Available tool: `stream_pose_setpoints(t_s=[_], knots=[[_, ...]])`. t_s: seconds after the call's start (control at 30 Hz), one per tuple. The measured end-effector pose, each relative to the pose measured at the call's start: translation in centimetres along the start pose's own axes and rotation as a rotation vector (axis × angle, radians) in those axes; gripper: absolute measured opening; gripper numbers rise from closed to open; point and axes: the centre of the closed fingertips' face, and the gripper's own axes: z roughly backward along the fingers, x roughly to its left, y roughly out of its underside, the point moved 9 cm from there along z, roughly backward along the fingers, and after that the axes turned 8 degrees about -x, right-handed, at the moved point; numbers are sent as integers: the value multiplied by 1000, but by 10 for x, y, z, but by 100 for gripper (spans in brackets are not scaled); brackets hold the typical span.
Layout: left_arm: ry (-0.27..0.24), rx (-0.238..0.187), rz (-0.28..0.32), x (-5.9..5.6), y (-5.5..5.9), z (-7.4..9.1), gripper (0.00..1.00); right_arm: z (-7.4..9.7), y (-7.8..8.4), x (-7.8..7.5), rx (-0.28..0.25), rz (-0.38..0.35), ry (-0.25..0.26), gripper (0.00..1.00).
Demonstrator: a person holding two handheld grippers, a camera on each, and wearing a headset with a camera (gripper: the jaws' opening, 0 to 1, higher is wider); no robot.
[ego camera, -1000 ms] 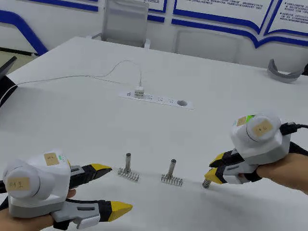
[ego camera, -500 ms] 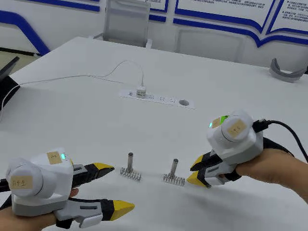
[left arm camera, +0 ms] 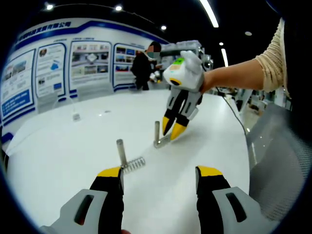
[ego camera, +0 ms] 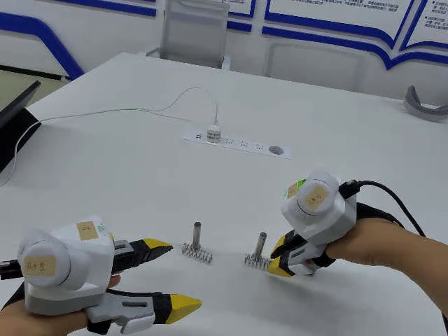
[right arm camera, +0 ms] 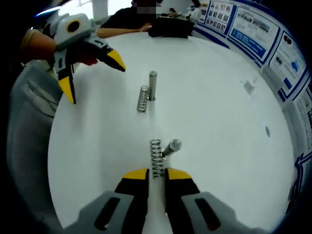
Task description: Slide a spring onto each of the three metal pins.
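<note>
Beside the nearer pin (right arm camera: 170,146) on the table (ego camera: 140,175), lying flat: the spring (right arm camera: 155,156), one end between the narrowed right tongs (right arm camera: 156,176); cannot tell whether truly pinched. Left tongs (left arm camera: 159,171) spread wide, empty, well apart from the farther pin (right arm camera: 152,85) and farther spring (right arm camera: 143,99). Risks: pinching off-centre and flicking the coil away; knocking the upright pin with a tip; squashing coils so they snag on the pin's top.
</note>
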Motion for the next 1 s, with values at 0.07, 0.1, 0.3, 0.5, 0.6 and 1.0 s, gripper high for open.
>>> stream_pose_setpoints(t_s=[0.07,0.1,0.3,0.5,0.6,1.0], knots=[[0,-1,0,0,0,0,60,-1,1,-1,4,-7,-10,14],[1,-2,0,0,-1,0,60,-3,1,-1,8,-8,-13,14],[8,-2,-2,-2,-1,-1,60,-6,3,-1,33,-17,-31,12],[16,-2,-6,-5,-3,-2,60,-5,4,1,30,-33,-41,12],[23,-3,-10,-6,-4,-3,60,1,0,6,25,-18,-38,12],[90,-3,-48,-16,-12,-19,55,25,-16,36,12,82,-84,12]])
